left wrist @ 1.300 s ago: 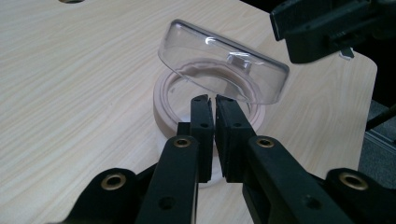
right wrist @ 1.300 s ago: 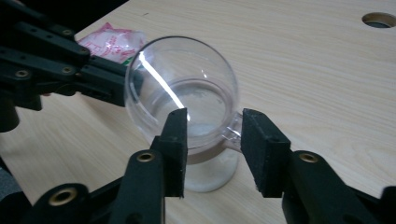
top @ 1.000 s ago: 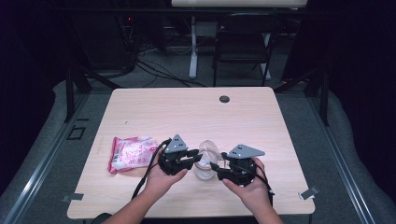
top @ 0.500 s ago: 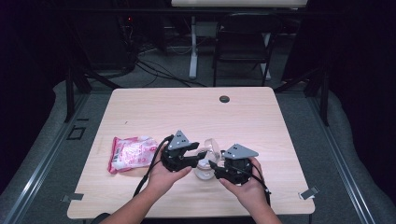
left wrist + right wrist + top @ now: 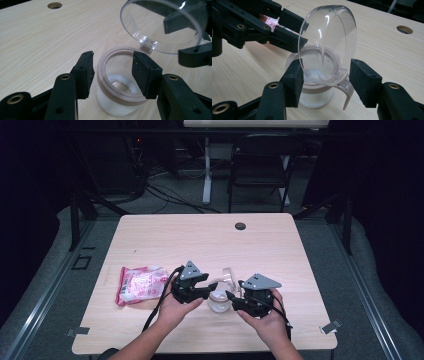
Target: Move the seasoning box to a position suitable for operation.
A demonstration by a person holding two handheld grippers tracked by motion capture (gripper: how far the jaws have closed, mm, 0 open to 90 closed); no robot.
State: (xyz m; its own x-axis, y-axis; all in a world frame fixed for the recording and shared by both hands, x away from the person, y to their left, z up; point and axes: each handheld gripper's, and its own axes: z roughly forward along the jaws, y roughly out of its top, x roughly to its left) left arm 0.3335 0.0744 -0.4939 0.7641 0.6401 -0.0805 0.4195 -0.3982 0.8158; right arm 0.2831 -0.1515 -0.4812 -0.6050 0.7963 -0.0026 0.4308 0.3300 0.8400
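Left gripper view: jar [image 5: 117,100] sits on the worktop [image 5: 37,37] near my edge, lid [image 5: 165,25] flipped up on its hinge, tan rim open, white powder inside w/ a brownish bit in the middle. My left hand-held gripper [image 5: 206,292] has just been opening; its jaws are spread either side of the rim, jar between them but pads not pressing, as far as I can tell. Right hand-held gripper [image 5: 324,80] straddles the jar's collar at the hinge; jaws look spread too, can't be sure the pads touch. Pink packet [image 5: 140,282] lies to the left, near the jar.

Step in hand, I reckon: steady the open jar. To do it well: close the right one low on the collar, clear of the hinge, keep the jar flat on the wood, and keep the left one off the lid so it doesn't snap shut or tip powder.
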